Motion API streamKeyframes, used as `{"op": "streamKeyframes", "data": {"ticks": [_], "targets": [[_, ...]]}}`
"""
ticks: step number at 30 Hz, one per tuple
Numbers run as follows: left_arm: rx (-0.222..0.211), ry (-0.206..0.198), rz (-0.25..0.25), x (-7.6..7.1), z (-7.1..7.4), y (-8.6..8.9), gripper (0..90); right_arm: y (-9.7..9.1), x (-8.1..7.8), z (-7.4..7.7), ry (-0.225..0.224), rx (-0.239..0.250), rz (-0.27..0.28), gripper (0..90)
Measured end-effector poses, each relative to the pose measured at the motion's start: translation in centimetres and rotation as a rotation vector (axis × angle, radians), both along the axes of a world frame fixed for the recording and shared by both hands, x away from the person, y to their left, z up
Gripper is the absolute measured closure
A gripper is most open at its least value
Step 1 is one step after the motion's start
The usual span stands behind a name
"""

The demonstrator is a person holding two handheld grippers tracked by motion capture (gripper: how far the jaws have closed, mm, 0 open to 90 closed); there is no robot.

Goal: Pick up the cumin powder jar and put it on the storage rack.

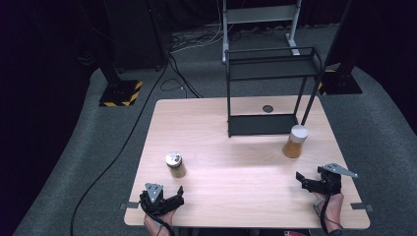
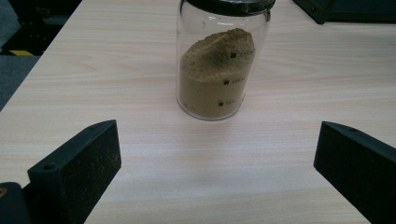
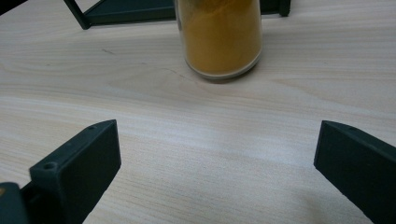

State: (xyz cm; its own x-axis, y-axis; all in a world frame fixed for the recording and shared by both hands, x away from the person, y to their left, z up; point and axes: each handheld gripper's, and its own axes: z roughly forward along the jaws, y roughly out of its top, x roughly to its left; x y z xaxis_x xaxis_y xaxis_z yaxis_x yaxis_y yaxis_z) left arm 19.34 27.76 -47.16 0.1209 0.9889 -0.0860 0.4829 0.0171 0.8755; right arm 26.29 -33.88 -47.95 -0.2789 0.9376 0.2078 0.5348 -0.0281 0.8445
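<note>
A small glass jar [image 1: 175, 165] with a silver lid stands upright on the left part of the wooden table [image 1: 231, 152]. In the left gripper view the same jar [image 2: 217, 65] holds brownish powder, a short way ahead of the wide-apart jaws. My left gripper [image 1: 169, 195] rests open near the front edge, just in front of that jar. A taller jar [image 1: 295, 141] with a white lid and orange powder stands at the right; the orange jar [image 3: 219, 37] is ahead of my right gripper [image 1: 306, 181], which is open and holds nothing.
A black metal two-tier rack [image 1: 270, 88] stands at the back of the table, behind the orange jar, its base frame [image 3: 126, 11] just beyond it. A round cable hole [image 1: 267, 108] lies under the rack. Cables run over the grey carpet at the left.
</note>
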Motion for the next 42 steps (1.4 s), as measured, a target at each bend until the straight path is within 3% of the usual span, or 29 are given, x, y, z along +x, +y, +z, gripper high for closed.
{"op": "streamKeyframes", "data": {"ticks": [10,22,34,39,40,42], "targets": [[-0.001,0.002,-0.013,1.8,-0.2,-0.6,0.0,-0.2,0.0,-0.1,-0.002,0.011,-0.004,0.0],[-0.011,0.000,-0.025,5.5,0.1,-1.0,0.0,-0.4,-0.2,-0.2,-0.009,0.023,-0.003,0.0],[0.008,0.004,-0.027,8.4,0.3,-1.4,0.0,-0.5,-0.3,-0.4,-0.019,0.032,-0.002,0.0],[0.025,-0.016,-0.020,9.2,0.2,-1.5,0.3,-0.6,-0.3,-0.4,-0.022,0.036,0.002,0.0],[0.031,-0.029,-0.023,9.3,0.1,-1.5,2.7,-0.6,-0.4,-0.5,-0.024,0.038,0.001,0.0],[0.031,-0.065,-0.040,9.1,-0.3,-1.1,20.9,-0.7,-0.4,-0.6,-0.029,0.042,0.001,0.0]]}}
